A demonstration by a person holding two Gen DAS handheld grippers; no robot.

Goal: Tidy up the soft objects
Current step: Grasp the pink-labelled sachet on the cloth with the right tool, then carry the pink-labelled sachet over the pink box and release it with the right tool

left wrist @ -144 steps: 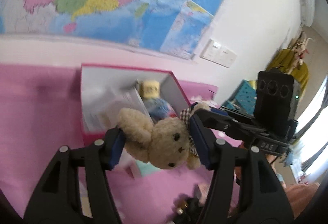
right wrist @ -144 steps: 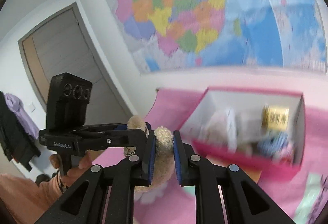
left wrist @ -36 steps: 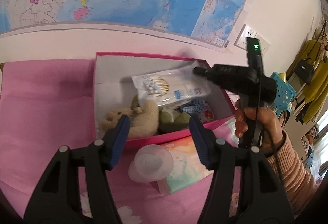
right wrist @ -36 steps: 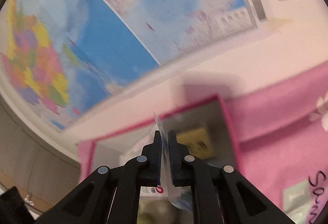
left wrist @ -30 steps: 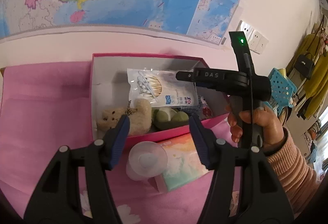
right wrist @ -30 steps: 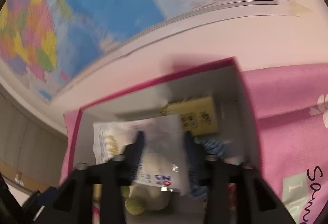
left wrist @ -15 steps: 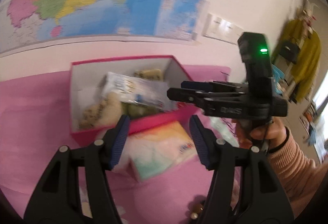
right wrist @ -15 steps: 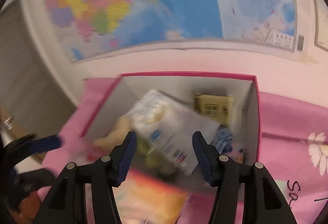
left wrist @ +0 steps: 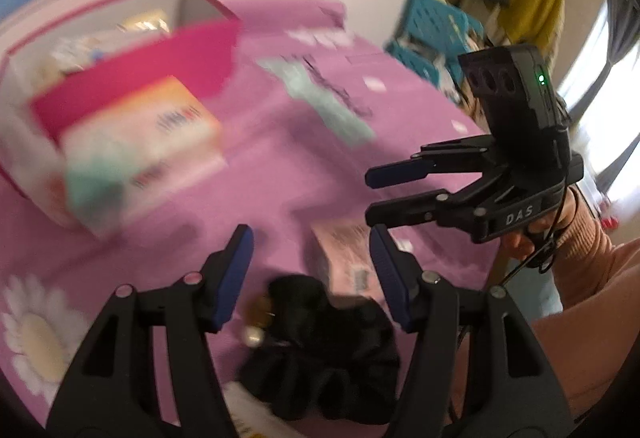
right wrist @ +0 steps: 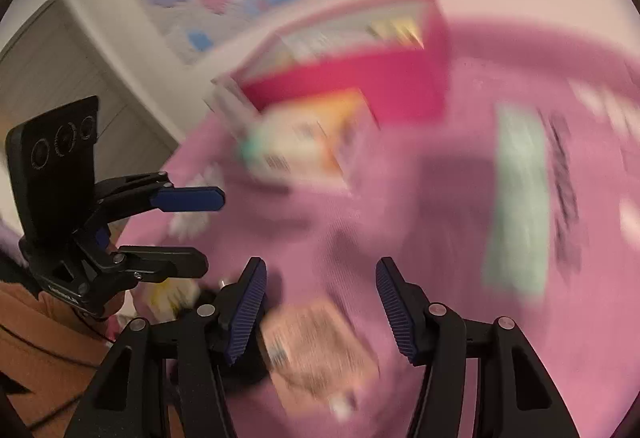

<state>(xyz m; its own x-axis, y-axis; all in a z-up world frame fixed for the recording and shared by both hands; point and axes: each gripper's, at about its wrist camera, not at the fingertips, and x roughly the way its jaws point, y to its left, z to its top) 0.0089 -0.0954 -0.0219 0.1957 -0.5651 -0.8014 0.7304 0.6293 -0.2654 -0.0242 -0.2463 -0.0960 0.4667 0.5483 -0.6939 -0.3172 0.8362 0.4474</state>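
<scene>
My left gripper [left wrist: 310, 270] is open and empty, low over a black scrunchie [left wrist: 320, 350] on the pink cloth. My right gripper [right wrist: 320, 302] is open and empty above a small pink packet [right wrist: 316, 350], which also shows in the left wrist view [left wrist: 346, 258]. The right gripper [left wrist: 372, 193] appears open in the left view; the left gripper [right wrist: 212, 230] appears open in the right view. The pink box [left wrist: 192, 49] with soft items stands at the back, blurred [right wrist: 360, 77].
A colourful tissue pack [left wrist: 136, 153] lies in front of the box, also blurred in the right view [right wrist: 304, 141]. A mint printed patch [right wrist: 516, 205] is on the cloth. Blue crates [left wrist: 432, 33] and yellow clothes stand beyond the table's right side.
Both grippers have swung down and away from the box toward the near table. The right gripper let go of the cotton-swab pack in the box and is open.
</scene>
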